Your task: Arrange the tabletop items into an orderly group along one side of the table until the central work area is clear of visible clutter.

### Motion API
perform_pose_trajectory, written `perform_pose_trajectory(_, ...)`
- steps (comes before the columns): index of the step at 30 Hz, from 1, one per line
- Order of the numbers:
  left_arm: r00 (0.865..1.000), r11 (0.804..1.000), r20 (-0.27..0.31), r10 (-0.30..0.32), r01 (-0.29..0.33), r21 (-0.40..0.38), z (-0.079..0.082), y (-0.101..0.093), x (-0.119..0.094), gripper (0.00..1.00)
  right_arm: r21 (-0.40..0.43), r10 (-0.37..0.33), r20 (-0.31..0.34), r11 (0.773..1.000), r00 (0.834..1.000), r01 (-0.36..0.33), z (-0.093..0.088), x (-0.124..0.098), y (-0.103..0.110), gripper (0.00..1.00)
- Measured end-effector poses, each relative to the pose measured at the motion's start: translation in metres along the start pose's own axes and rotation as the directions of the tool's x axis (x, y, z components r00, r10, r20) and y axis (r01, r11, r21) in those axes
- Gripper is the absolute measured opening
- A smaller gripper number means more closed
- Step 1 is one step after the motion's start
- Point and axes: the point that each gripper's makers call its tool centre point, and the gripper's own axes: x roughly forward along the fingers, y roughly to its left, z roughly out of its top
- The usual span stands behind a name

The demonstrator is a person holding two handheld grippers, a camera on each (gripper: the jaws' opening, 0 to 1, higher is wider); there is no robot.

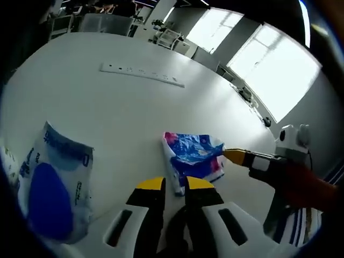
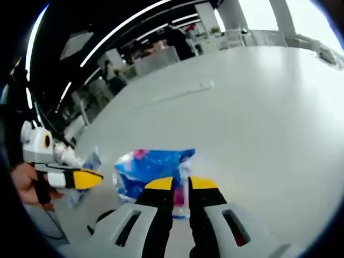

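My right gripper (image 2: 181, 184) was clamped on the blue packet (image 2: 153, 167)'s near edge; my left gripper (image 1: 174, 184) was pinching the same packet's edge on the white table (image 1: 123, 107).

A white table (image 1: 123, 107) carries a blue-pink packet (image 1: 193, 156), a blue-white pack (image 1: 54, 188) and a white strip (image 1: 142, 74).

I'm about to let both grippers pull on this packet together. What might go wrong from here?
Both the left gripper and right gripper appear closed on edges of the thin blue packet, so pulling apart may tear it. Dragging it could also bump the white-and-blue bag beside it on the table.
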Motion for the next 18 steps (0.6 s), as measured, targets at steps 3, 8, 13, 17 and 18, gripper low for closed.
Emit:
perform_pose_trajectory(3, 1.000, 1.000, 0.021, -0.003, 0.003, -0.010, -0.003, 0.000, -0.013, 0.12, -0.009, -0.005, -0.001, 1.000, 1.000, 0.005, 0.001, -0.007, 0.003, 0.12)
perform_pose_trajectory(8, 0.999, 1.000, 0.038, 0.009, -0.009, -0.018, -0.011, 0.009, -0.033, 0.12, -0.007, -0.032, 0.013, 0.999, 0.999, 0.032, 0.005, -0.020, -0.001, 0.12)
perform_pose_trajectory(13, 0.998, 0.999, 0.055, 0.026, -0.024, -0.037, -0.016, 0.024, -0.050, 0.11, -0.018, -0.041, 0.022, 0.999, 0.999, 0.041, 0.006, -0.033, 0.003, 0.09)
perform_pose_trajectory(17, 0.997, 0.999, 0.065, 0.031, -0.029, -0.034, -0.020, 0.038, -0.065, 0.12, -0.032, -0.037, 0.024, 0.999, 0.999, 0.038, 0.002, -0.041, 0.011, 0.07)
perform_pose_trajectory(18, 0.997, 0.999, 0.071, 0.038, -0.036, -0.034, -0.021, 0.043, -0.070, 0.11, -0.036, -0.037, 0.024, 0.999, 0.999, 0.038, 0.001, -0.042, 0.013, 0.06)
